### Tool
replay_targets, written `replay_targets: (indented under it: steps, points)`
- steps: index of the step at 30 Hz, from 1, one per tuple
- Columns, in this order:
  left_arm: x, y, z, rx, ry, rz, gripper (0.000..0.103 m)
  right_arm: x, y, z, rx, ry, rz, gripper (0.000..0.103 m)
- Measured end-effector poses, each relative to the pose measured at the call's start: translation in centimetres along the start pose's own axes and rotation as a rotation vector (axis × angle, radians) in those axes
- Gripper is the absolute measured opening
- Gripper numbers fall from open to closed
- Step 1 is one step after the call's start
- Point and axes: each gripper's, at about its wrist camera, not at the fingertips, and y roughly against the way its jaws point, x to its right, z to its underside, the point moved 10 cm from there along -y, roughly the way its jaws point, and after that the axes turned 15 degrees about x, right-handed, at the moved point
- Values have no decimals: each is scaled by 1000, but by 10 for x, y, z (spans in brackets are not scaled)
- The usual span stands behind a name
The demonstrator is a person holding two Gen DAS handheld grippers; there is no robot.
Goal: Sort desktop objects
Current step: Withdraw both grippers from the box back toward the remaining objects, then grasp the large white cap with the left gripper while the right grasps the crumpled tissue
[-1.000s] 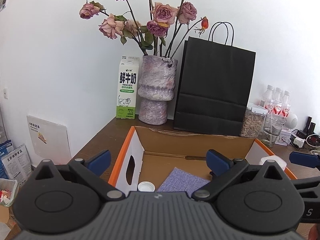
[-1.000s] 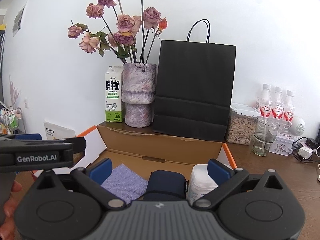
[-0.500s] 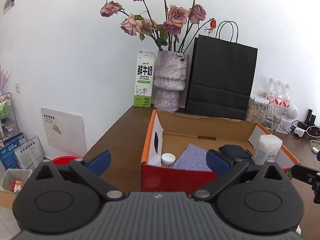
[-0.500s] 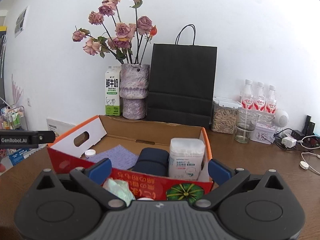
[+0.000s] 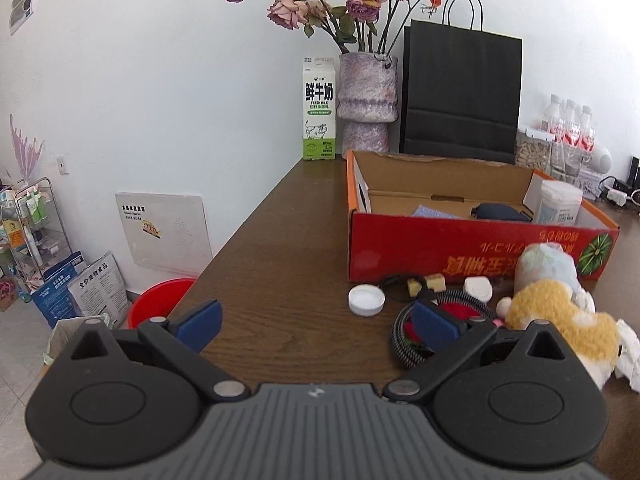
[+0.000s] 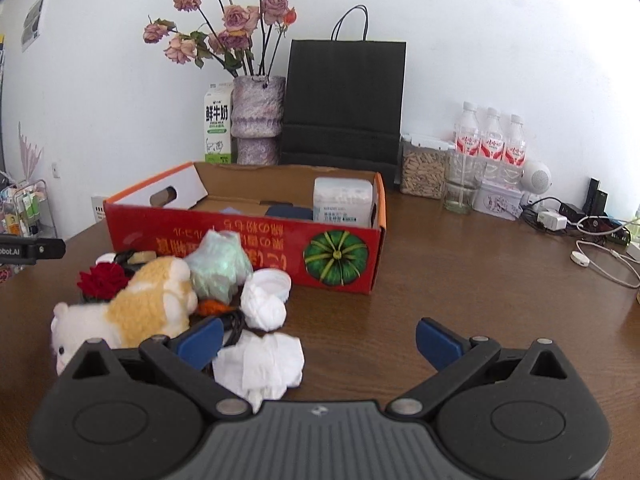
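A red cardboard box [image 6: 248, 244] [image 5: 480, 252] stands on the brown desk, holding a white tub [image 6: 344, 202], a dark pouch [image 5: 502, 212] and a purple cloth [image 5: 430, 212]. In front of it lies a heap: a yellow-white plush toy [image 6: 140, 308] [image 5: 560, 320], a pale green plush [image 6: 218, 266], crumpled white tissues [image 6: 260, 364], a white lid [image 5: 366, 299], a braided cable [image 5: 404, 344] and a red flower [image 6: 100, 278]. My left gripper [image 5: 318, 324] is open above bare desk left of the heap. My right gripper [image 6: 318, 342] is open, near the tissues.
At the back wall stand a milk carton [image 5: 319, 114], a vase of dried roses [image 5: 366, 100], a black paper bag [image 6: 344, 100], a jar of seeds [image 6: 422, 168], a glass [image 6: 460, 192] and water bottles [image 6: 490, 140]. Chargers and cables [image 6: 580, 232] lie far right. The desk's left edge drops to a red bucket [image 5: 160, 300].
Both grippers have pulled back from over the box toward the desk's front. The heap of objects before the box has come into view. Both stay open.
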Motion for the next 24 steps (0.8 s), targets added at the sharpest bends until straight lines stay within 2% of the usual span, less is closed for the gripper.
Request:
replay_targets:
  steps: [4, 11, 16, 24]
  points:
    - [0, 14, 18, -31, -57, 18, 103, 1, 11, 17, -32, 0, -1, 103]
    - [19, 28, 43, -76, -153, 86, 103, 0, 19, 26, -45, -14, -14, 103]
    - [41, 32, 47, -68, -209, 155, 103, -4, 16, 32, -68, -13, -28, 103]
    - [57, 23, 49, -74, -222, 175, 103, -9, 10, 44, -105, -8, -37, 103]
